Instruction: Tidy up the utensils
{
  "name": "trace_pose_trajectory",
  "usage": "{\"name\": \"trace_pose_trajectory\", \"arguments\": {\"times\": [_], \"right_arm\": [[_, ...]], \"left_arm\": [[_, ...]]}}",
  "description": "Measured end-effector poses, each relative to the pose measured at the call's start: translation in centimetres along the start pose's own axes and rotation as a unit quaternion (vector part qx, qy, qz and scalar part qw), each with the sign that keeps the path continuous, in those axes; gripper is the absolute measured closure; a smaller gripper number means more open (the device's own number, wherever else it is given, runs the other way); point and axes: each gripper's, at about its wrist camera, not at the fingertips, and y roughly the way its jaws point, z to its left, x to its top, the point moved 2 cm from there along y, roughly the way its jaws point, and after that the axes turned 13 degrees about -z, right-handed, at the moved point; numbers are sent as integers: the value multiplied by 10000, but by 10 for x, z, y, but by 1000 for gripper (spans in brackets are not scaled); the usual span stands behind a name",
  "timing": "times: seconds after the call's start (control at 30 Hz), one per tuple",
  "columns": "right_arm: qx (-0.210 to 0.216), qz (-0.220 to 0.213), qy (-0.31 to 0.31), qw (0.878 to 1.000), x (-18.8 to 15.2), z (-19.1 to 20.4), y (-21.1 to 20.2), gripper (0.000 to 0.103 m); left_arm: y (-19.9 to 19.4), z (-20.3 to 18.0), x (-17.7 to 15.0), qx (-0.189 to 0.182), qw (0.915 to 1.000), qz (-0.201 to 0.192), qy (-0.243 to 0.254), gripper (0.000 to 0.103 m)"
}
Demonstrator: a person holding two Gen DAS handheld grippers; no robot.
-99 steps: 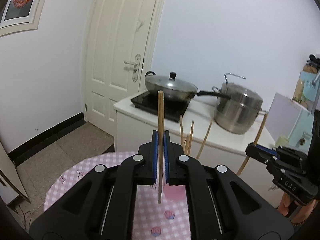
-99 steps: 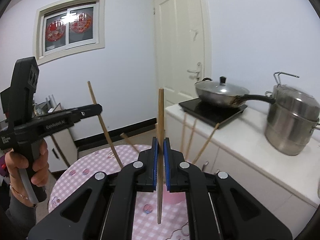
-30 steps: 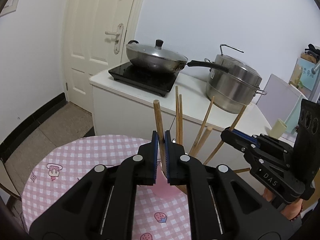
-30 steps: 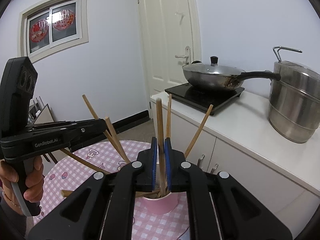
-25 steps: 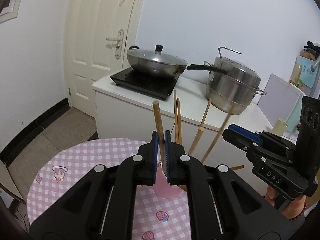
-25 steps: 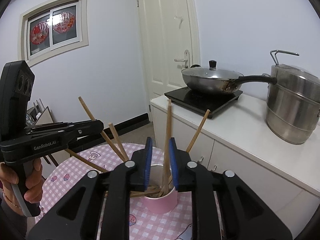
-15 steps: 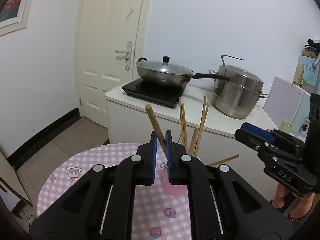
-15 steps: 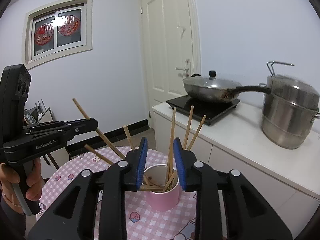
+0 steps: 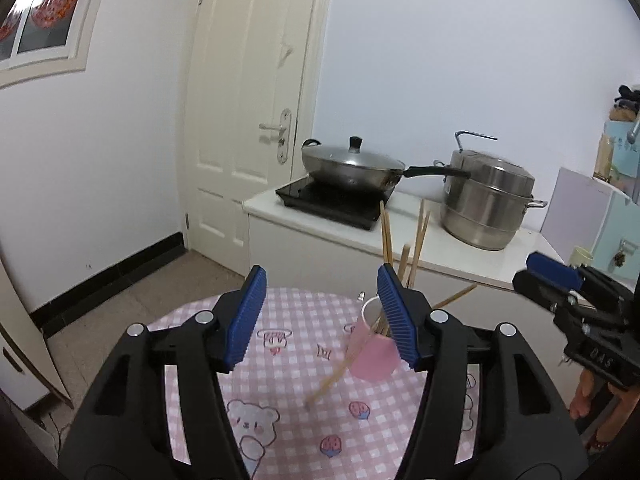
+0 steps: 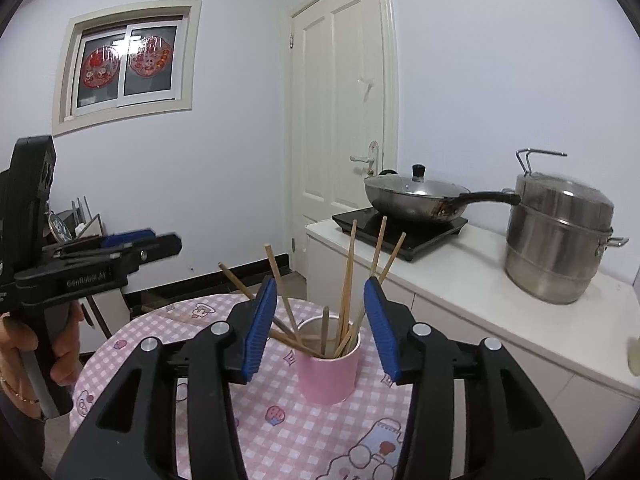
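One chopstick (image 9: 334,376) lies loose on the table, slanting up toward the cup (image 9: 374,354). Your left gripper (image 9: 320,316) is nearer; both it and your right gripper (image 10: 320,326) gape wide, empty.

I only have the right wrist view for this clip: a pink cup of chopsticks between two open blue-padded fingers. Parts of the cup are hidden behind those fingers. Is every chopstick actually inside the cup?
Observer: Apparently not. In the left wrist view, one chopstick slants down across the outside of the pink cup, its low end at or near the checked tablecloth.
Reviewer: The other gripper is side-on and blurred for me. Is it holding anything?
Observer: No. The left gripper is wide open with nothing between its pads.
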Motion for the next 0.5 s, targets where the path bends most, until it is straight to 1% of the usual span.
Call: {"name": "trace_pose_trajectory", "arguments": {"times": [0.03,0.13,0.23,0.3,0.4,0.43,0.5], "right_arm": [[-6,11,11,10000,0,0,0,60],[-24,6,49,10000,0,0,-2,60],[-26,-2,33,10000,-2,-1,-4,60],[-13,10,54,10000,-4,-2,-5,60],[3,29,89,10000,-9,-2,-8,60],[20,52,100,9999,-12,-1,-7,60],[34,86,80,9999,-16,2,-7,60]], "left_arm": [[3,-2,3,-57,10000,8,8,45],[18,-4,7,-223,9994,169,-212,45],[19,-2,7,-224,9992,111,-308,45],[13,2,8,-232,9991,-14,-343,45],[0,9,10,-102,9991,-161,-375,44],[-6,10,9,-79,9991,-217,-345,41],[-17,11,2,41,9993,-305,-224,39]]}}
